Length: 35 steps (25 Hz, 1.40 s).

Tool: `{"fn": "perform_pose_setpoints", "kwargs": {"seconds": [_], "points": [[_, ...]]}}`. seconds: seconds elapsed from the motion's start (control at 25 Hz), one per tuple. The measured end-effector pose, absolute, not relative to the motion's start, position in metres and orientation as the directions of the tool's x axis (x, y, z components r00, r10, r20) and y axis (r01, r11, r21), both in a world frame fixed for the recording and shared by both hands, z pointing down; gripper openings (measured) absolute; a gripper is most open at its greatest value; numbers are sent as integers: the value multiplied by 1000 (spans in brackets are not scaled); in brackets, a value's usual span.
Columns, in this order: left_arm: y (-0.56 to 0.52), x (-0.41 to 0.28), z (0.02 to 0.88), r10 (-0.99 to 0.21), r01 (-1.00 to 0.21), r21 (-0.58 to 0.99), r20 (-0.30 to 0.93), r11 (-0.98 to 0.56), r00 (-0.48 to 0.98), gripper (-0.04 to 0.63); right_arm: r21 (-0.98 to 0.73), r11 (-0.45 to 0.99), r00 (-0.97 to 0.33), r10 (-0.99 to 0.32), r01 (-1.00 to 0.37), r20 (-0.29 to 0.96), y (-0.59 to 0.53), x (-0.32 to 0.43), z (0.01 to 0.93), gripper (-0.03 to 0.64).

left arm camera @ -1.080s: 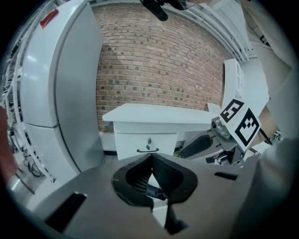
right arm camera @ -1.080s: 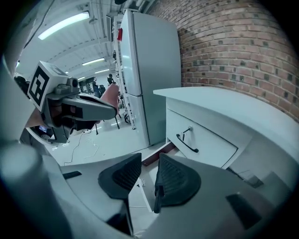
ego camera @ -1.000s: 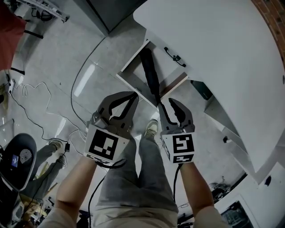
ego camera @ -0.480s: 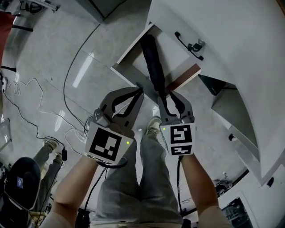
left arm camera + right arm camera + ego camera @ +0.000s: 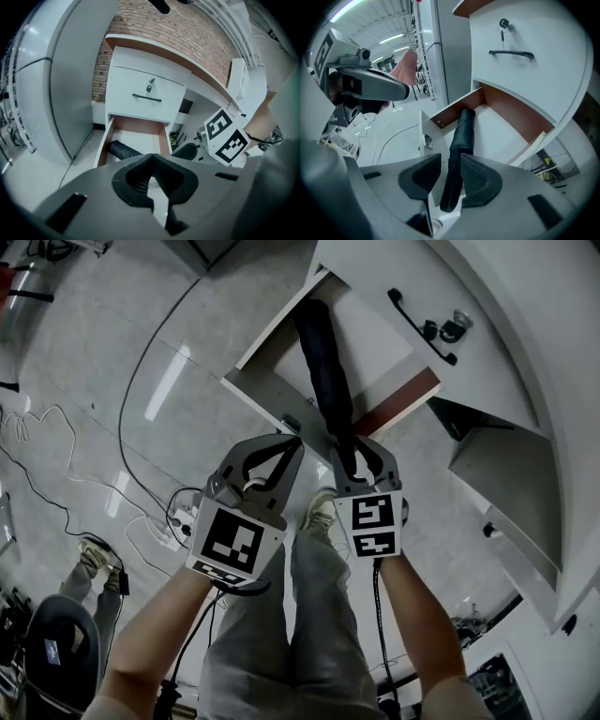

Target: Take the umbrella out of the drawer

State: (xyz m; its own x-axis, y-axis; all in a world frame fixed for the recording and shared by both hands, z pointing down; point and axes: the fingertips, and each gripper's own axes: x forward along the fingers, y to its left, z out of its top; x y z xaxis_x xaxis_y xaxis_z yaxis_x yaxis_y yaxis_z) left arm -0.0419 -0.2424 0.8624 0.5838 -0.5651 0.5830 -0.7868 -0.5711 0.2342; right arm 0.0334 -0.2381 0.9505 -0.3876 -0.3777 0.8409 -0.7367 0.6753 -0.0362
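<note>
A black folded umbrella (image 5: pixel 323 362) lies lengthwise in the open white bottom drawer (image 5: pixel 258 395). Its near end reaches over the drawer's front edge. My right gripper (image 5: pixel 354 451) hangs over that near end. Its jaws are opening, and the umbrella (image 5: pixel 461 140) shows in the gap between them without the pads pressing on it. My left gripper (image 5: pixel 292 442) is beside it on the left, over the drawer's front corner, with its tips together and nothing held. In the left gripper view the umbrella (image 5: pixel 124 150) shows just beyond the shut left gripper (image 5: pixel 152 157).
Above the open drawer is a closed drawer with a black handle (image 5: pixel 427 329) and a key in its lock. Cables (image 5: pixel 141 399) and a power strip (image 5: pixel 183 521) lie on the tiled floor to the left. The person's shoe (image 5: pixel 319 512) is below the grippers.
Both grippers have come down towards the drawer, which now looks nearer. The right jaws have spread a little and now straddle the umbrella's near end.
</note>
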Motion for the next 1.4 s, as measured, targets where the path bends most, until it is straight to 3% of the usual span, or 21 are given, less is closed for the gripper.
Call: {"fn": "perform_pose_setpoints", "kwargs": {"seconds": [0.48, 0.8, 0.92, 1.4], "points": [[-223, -41, 921, -538, -809, 257, 636, -529, 553, 8, -48, 622, -348, -370, -782, 862, -235, 41, 1006, 135], [-215, -42, 928, -528, -810, 262, 647, -524, 550, 8, 71, 644, -307, -456, -761, 835, -240, 43, 1009, 100], [-214, -44, 928, -528, -812, 260, 649, -523, 548, 8, 113, 638, -299, -501, -761, 812, -242, 43, 1005, 50], [-208, -50, 926, -525, -816, 242, 662, -525, 535, 8, -26, 574, -393, -527, -819, 754, -244, 47, 974, 23]]}}
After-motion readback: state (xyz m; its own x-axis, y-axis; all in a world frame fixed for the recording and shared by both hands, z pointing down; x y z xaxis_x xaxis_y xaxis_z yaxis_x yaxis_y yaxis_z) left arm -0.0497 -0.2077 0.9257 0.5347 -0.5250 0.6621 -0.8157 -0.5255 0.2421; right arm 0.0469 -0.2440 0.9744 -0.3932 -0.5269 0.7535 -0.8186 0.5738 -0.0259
